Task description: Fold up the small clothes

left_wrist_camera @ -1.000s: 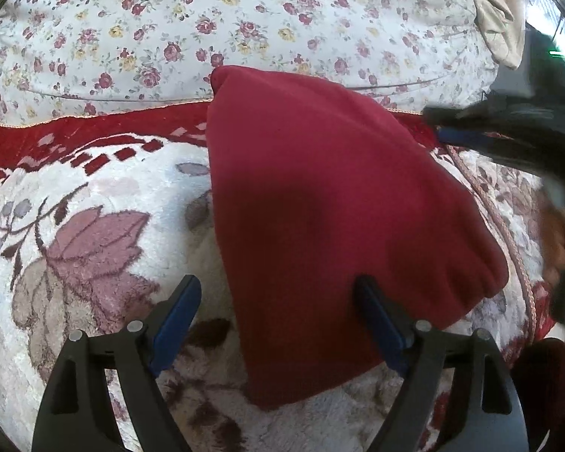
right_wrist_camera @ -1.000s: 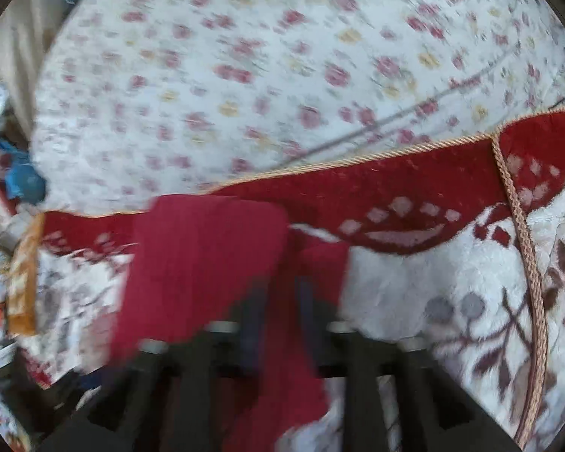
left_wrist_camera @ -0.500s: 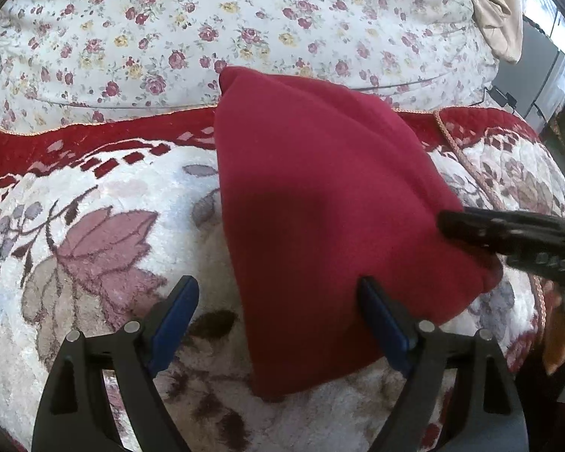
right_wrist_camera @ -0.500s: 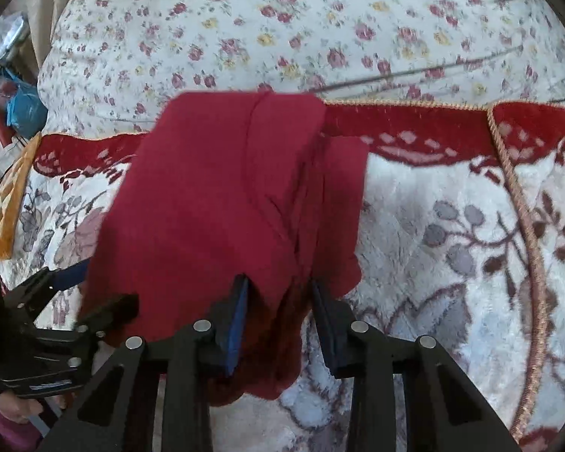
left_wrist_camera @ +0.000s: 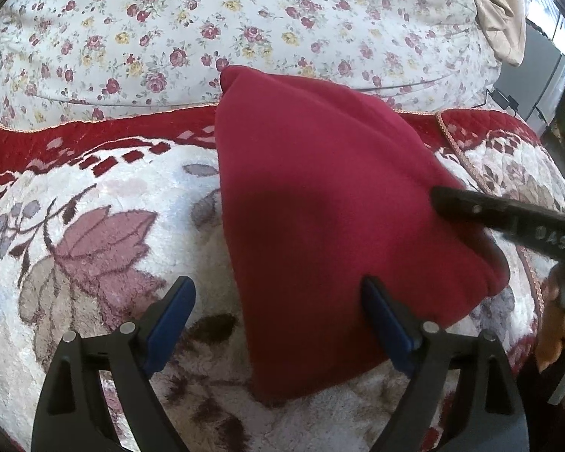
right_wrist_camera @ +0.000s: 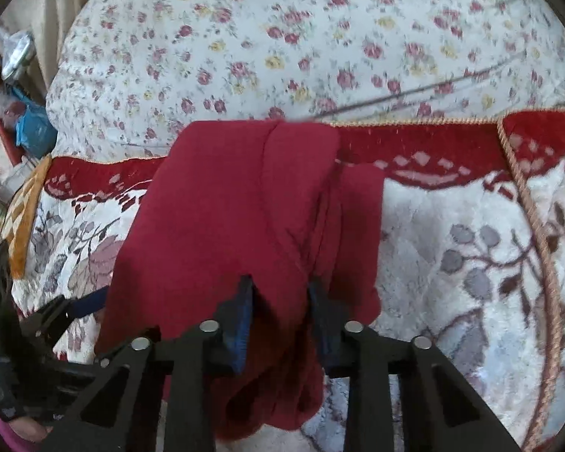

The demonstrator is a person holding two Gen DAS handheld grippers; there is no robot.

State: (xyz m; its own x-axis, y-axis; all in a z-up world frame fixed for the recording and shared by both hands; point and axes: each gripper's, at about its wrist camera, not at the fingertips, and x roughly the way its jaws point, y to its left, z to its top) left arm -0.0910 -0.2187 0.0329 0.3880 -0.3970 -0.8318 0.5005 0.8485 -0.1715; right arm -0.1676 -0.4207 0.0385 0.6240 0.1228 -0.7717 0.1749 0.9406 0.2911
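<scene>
Left gripper [left_wrist_camera: 278,314] stands wide open, grasping nothing; its left blue-padded finger over bare blanket, its right finger at the near edge of the dark red fleece garment [left_wrist_camera: 331,218], contact there hard to make out. The garment lies folded on the white plush blanket with maroon leaf pattern and red border [left_wrist_camera: 105,233], spreading ahead and right of this gripper, its far corner reaching onto the white rose-print quilt [left_wrist_camera: 214,26] beyond. Open blanket lies ahead and to the left of the left gripper; nearer ground is cut off by its own black frame. Farther right in the same view the right gripper [right_wrist_camera: 280,310] enters as a black bar over the garment's right edge, with the person's hand [left_wrist_camera: 557,324] behind it half cut off by the rim. From the right wrist view, this gripper's jaws have just been closing and now clench a bunched fold of the garment between the blue pads; the layers below the pads hang dark and cannot be told apart. Left of it the left gripper shows partly hidden under the cloth edge. Right of the right gripper the blanket is open as far as a braided gold cord trim [right_wrist_camera: 535,218].
</scene>
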